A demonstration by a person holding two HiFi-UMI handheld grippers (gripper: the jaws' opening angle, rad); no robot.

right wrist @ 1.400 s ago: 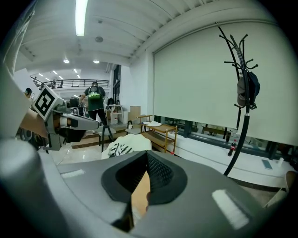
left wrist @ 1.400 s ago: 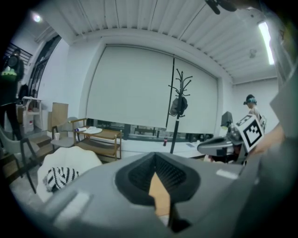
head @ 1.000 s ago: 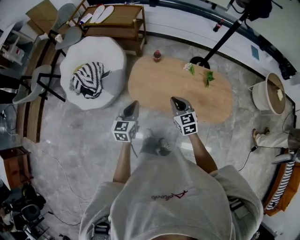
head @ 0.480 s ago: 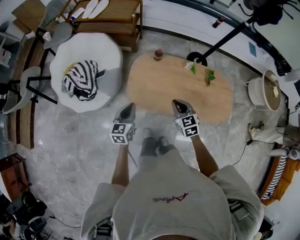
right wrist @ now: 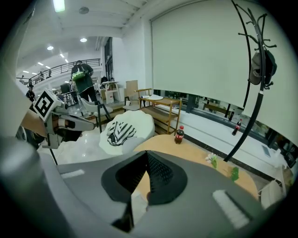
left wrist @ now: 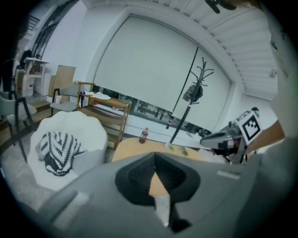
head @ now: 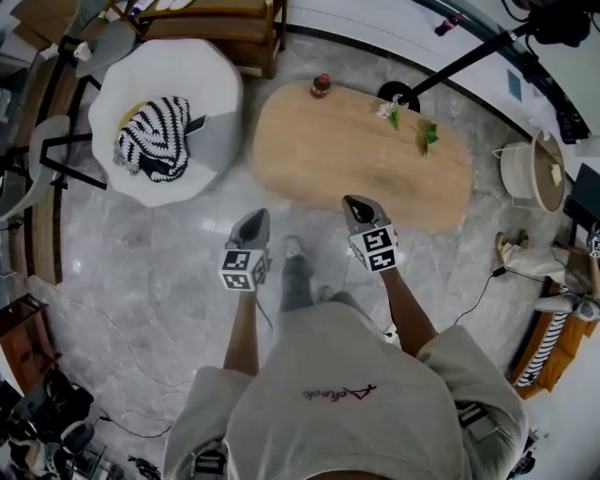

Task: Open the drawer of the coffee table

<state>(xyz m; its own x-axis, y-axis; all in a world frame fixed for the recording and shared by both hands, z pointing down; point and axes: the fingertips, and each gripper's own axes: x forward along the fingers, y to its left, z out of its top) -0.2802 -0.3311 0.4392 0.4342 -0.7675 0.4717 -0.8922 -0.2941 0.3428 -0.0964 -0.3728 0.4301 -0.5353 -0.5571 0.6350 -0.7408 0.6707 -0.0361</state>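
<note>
Person: is standing on the pale marble floor in a light grey shirt, holding both forearms out ahead, one foot showing between the grippers
Left gripper: is hanging over the floor, just short of the table's near edge and pointing towards it; its jaws are pressing together with nothing between them, as the left gripper view is showing
Right gripper: is hovering level with the left one and well apart from it, its tip lying over the near rim of the table; its jaws are also pressing together on nothing
Coffee table: is lying straight ahead of both grippers, an oval of light wood with only its top showing
Drawer: is not showing in any view, so I cannot tell where on the table it is sitting
Bottle: is standing upright at the table's far edge, dark with a red cap
Sprigs: are lying on the table's far right part, green leaves beside a white flower
White seat: is sitting left of the table, carrying a crumpled striped cloth
Wooden shelf: is standing beyond the seat
Coat stand: is rising beyond the table's far right side
</note>
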